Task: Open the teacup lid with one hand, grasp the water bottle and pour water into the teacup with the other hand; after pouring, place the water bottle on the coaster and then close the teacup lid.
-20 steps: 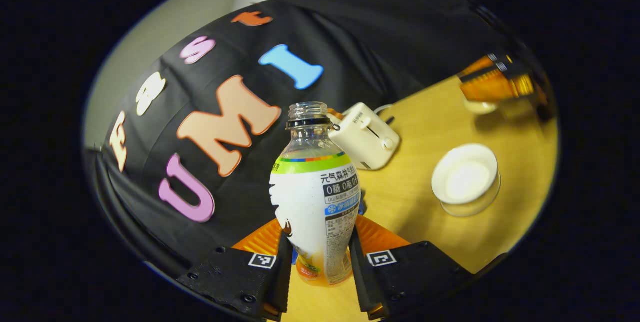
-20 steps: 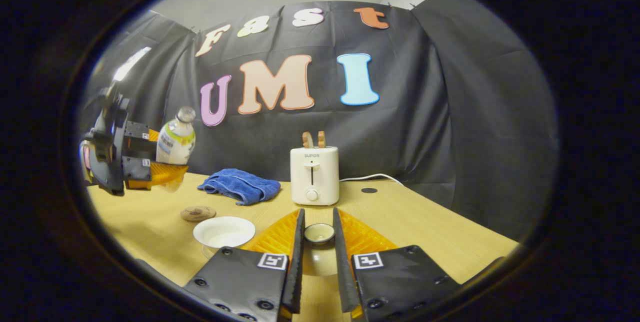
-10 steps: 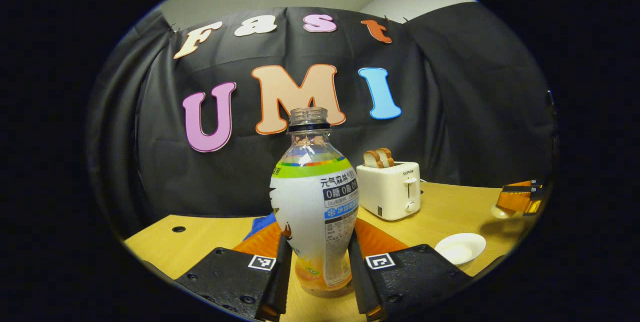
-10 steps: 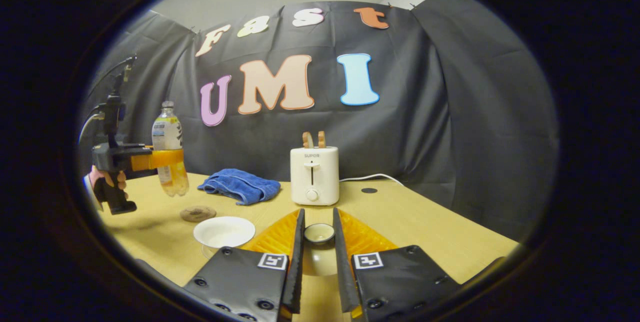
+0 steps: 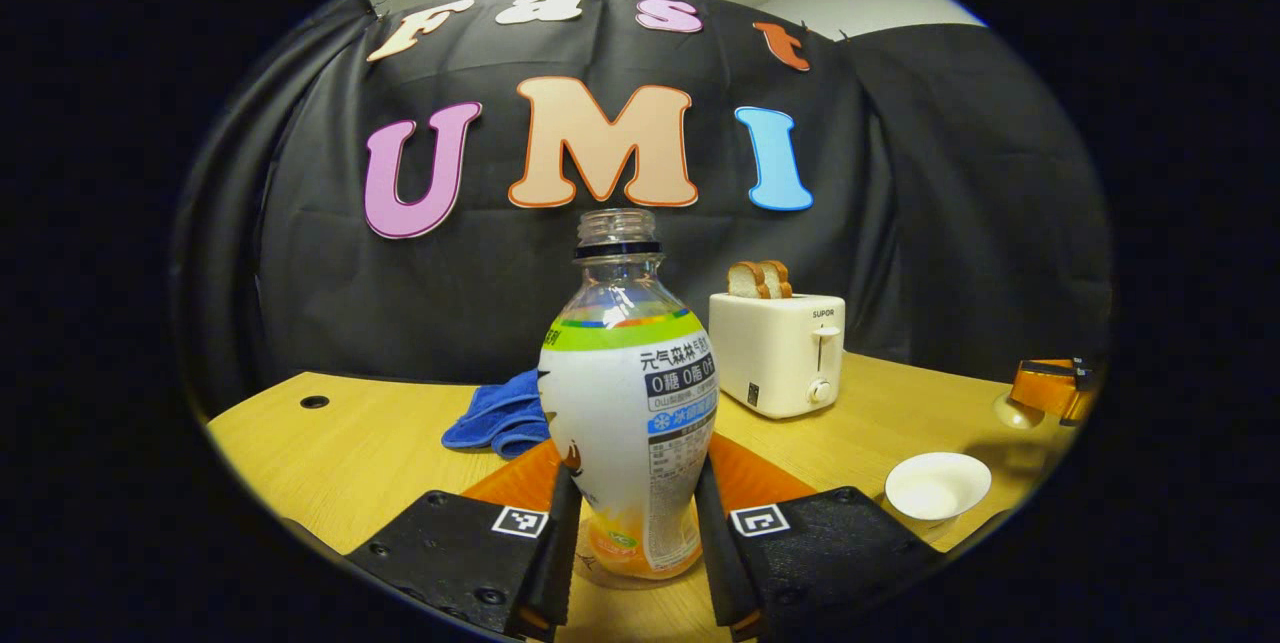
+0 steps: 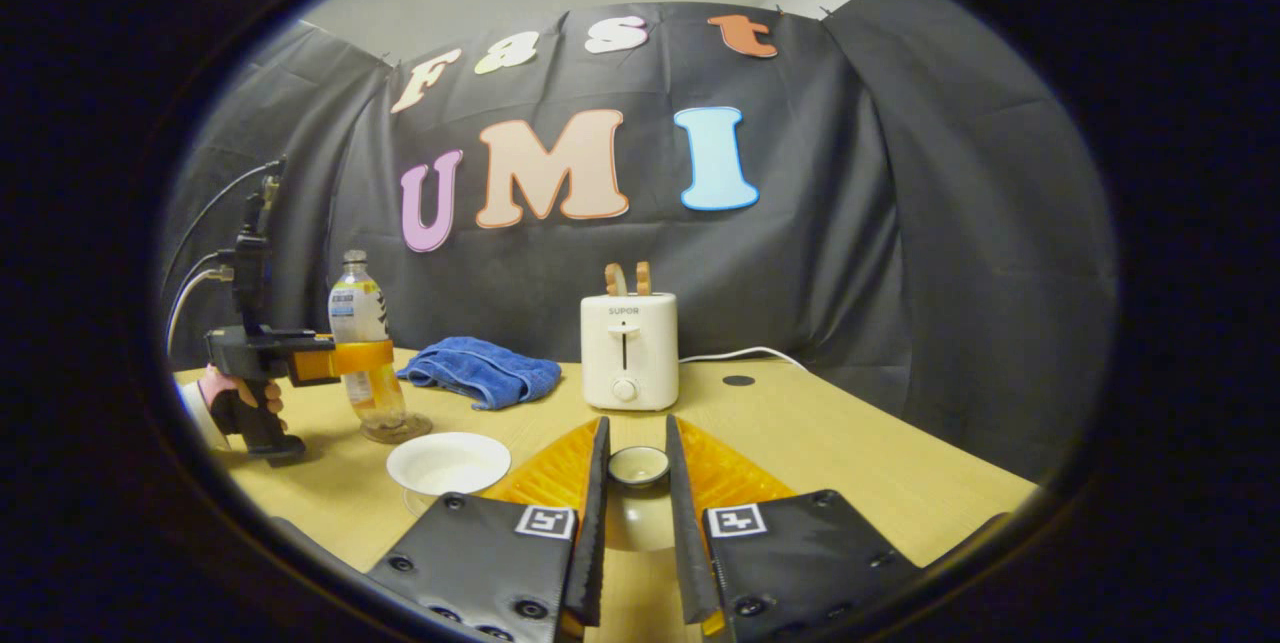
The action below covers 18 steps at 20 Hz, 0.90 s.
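Water bottle [image 5: 630,403]: stood upright, uncapped mouth upward, base on coaster [image 6: 397,428], clamped by left gripper [image 5: 630,523]. Right gripper [image 6: 636,483] gripped teacup lid [image 6: 639,466].

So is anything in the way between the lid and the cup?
No. The lid is in the right claw, and the open teacup stands just beside it on the table, with nothing visible between them. The bottle is farther back on its coaster.
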Tool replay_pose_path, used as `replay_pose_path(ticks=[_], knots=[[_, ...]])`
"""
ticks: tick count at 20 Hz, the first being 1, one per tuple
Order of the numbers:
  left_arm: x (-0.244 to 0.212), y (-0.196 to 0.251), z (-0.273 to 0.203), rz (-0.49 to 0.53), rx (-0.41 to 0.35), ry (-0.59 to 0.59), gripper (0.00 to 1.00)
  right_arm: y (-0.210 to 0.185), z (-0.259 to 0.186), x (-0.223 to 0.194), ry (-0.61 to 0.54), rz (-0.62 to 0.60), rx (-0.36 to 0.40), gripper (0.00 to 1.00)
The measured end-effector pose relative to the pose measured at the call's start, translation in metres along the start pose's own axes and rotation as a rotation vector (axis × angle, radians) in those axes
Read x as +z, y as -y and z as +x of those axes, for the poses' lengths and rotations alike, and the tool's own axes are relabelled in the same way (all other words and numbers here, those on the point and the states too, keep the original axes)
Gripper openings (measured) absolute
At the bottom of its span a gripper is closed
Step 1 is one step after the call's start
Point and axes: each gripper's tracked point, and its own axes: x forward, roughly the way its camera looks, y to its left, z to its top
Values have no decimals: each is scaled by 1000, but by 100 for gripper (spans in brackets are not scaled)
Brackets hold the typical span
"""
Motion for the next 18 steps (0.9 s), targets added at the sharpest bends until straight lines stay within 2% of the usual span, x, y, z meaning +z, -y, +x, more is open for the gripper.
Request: replay_pose_path(ticks=[9,13,17,18], knots=[[-9,-3,6,10,1,-19,55,0,-1,0,0,0,-2,33],[-9,-3,4,5,2,-15,62,0,-1,0,0,0,-3,33],[-9,-4,0,64,8,-13,73,1,-1,0,0,0,-6,33],[-9,-3,-1,70,5,-9,85,0,0,0,0,0,-5,33]])
